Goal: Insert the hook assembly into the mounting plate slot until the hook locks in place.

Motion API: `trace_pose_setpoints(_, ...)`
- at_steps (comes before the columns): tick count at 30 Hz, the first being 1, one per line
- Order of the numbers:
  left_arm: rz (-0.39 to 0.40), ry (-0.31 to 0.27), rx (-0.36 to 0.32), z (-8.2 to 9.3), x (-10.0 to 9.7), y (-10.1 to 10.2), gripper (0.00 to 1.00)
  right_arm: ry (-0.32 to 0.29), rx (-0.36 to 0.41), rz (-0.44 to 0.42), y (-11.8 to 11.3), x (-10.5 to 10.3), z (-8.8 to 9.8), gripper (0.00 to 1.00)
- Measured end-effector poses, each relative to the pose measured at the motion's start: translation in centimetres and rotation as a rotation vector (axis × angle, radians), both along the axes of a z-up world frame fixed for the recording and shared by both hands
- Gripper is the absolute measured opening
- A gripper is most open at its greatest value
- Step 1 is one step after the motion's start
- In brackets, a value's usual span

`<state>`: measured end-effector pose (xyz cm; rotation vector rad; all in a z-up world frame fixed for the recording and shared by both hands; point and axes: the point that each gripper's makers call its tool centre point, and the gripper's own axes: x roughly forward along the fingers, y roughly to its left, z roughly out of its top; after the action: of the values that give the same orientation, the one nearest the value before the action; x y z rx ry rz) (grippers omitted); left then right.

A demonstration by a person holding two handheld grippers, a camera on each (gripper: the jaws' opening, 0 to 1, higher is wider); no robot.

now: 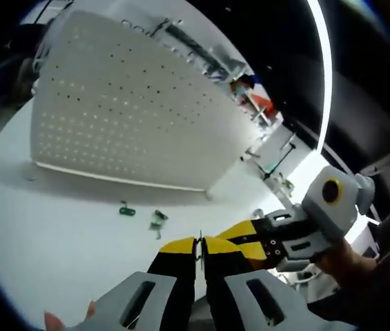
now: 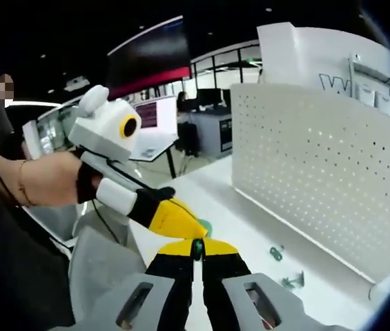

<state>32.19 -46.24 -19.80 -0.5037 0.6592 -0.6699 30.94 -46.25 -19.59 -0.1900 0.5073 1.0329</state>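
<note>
1. Hook assembly [image 2: 197, 249], a small green piece, sat pinched at the tips of both tools; left tool [image 1: 199, 246] had its jaws closed together on it, with a thin part showing between them.
2. Right tool [image 2: 197, 247] was closed too, its tips meeting the left tool's yellow tip.
3. Mounting plate [image 1: 125, 103], a white perforated panel, stood upright on the white worktop [image 1: 56, 227]; two loose hooks [image 1: 157, 219] lay before it.
</note>
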Motion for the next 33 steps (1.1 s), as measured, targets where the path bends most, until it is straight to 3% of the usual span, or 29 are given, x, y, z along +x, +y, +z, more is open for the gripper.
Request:
trace_pose_setpoints(17,-0.041,-0.025,0.002,0.1,-0.2,-0.4,0.08,0.019,-0.007,-0.021,-0.5,-0.2,-0.4,0.0)
trace_pose_setpoints(33,-0.009,-0.075,0.024,0.5,0.4,0.9,0.5,0.002,-0.026,-0.056,-1.8,0.7,-0.9,0.0)
